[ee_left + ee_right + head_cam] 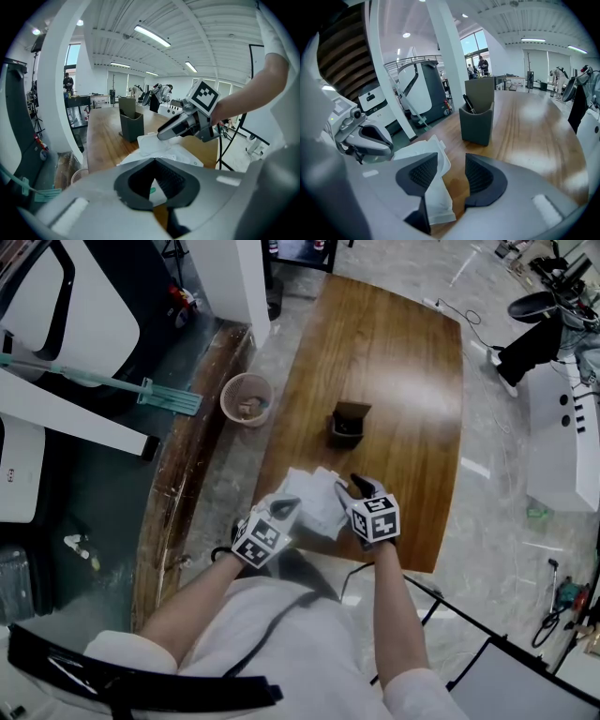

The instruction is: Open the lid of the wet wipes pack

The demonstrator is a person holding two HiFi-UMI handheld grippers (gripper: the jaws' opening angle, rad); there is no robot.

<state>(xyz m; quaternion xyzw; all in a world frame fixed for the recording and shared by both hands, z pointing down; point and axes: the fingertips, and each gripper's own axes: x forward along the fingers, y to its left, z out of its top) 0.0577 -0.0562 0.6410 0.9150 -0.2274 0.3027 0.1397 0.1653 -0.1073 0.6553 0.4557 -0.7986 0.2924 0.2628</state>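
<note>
The pack (314, 498) lies close to the near edge of the counter (394, 362), between our two grippers and well short of the dark holder (348, 425) at mid-counter. Our left gripper (154, 161) comes in from the near left corner of the pack. Its jaws are pinched together at the tips, with white film and a bit of green print showing between the pads. We take it that they grasp the pack's edge to keep it from sliding or lifting when the lid is pulled. Our right gripper (452, 173) reaches over the pack from the right. Its jaws stand apart, and a white flap (435, 201), likely the lid, rises between them against the left pad, not yet clamped. Closing on that flap looks like the next step.
</note>
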